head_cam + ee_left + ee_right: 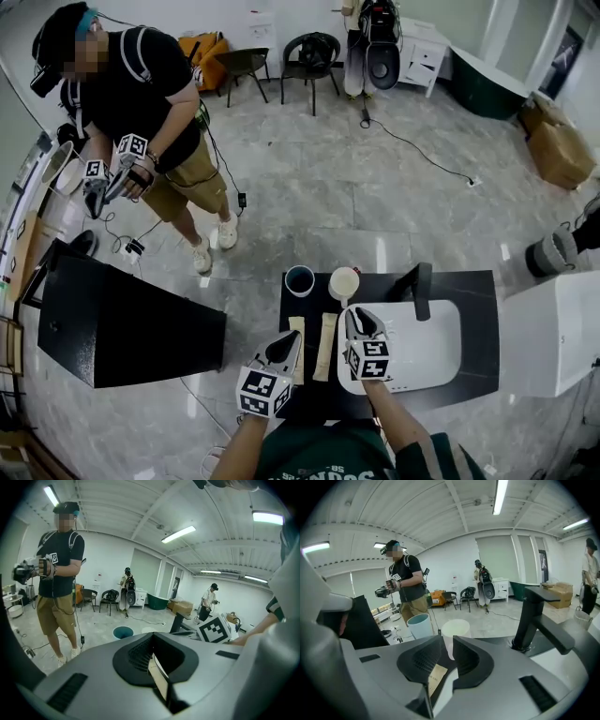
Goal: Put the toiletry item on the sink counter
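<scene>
A dark sink counter (473, 286) carries a white basin (427, 352) and a black faucet (421, 289). One flat tan package (325, 345) lies on the counter left of the basin. My right gripper (361, 314) hangs just above it, open, and the package (436, 677) shows below the gap between its jaws (447, 641). A second tan package (296, 326) sits on edge in my left gripper (292, 337). In the left gripper view that gripper (153, 637) is nearly closed on the thin tan strip (159, 677).
A blue cup (300, 280) and a cream cup (344, 282) stand at the counter's far edge. A black cabinet (122, 323) stands to the left and a white unit (553, 328) to the right. Another person (131, 94) with grippers stands far left.
</scene>
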Demonstrator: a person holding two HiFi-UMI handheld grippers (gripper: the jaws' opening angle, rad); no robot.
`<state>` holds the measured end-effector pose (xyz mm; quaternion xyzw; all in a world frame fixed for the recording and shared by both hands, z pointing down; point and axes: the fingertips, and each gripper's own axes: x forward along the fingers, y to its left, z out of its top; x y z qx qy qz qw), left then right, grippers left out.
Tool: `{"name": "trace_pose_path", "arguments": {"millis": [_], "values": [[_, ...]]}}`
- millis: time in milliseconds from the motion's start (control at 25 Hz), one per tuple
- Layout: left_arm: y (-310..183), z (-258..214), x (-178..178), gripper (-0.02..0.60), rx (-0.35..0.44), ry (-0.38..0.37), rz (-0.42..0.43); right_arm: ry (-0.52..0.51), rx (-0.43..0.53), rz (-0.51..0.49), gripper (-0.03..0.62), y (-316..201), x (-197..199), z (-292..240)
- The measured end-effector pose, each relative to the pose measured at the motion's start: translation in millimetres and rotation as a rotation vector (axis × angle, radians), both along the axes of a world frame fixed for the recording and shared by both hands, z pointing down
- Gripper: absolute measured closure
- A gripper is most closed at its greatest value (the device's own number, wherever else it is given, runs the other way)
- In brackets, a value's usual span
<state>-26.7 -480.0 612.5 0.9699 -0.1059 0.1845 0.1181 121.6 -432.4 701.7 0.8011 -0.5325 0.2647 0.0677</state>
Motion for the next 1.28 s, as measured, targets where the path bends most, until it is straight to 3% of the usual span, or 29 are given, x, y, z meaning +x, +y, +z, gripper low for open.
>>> {"name": "trace_pose_path", "arguments": {"millis": [80, 240, 360, 560, 720, 1280], "values": [[8.2, -6.4, 5.3, 0.571, 0.007, 0.008, 0.003, 0.018, 0.011, -0.019, 0.522, 14.3, -2.4, -17.3], [32.7, -18.2, 16.0, 0.571, 0.009, 0.034, 0.008, 0.074, 0.058, -0.023, 0.539, 51.0, -3.3, -54.9], [54.3, -28.4, 28.3, 0.571, 0.013, 0.060, 0.013, 0.097, 0.083, -0.032, 0.545, 78.6, 0.7, -79.8], [87.1, -46.1, 41.0, 0.571, 0.029, 0.080, 0.018, 0.074, 0.206, -0.014, 0.545, 122.0, 7.2, -142.1], [115.2, -57.6, 50.9, 0.571, 0.041, 0.091, 0.032, 0.115, 0.233, -0.022, 0.545, 155.7, 13.2, -173.1], [184.5, -83.9, 84.0, 0.571, 0.105, 0.104, 0.099, 0.169, 0.236, -0.023, 0.543, 223.1, 23.2, -191.4]]}}
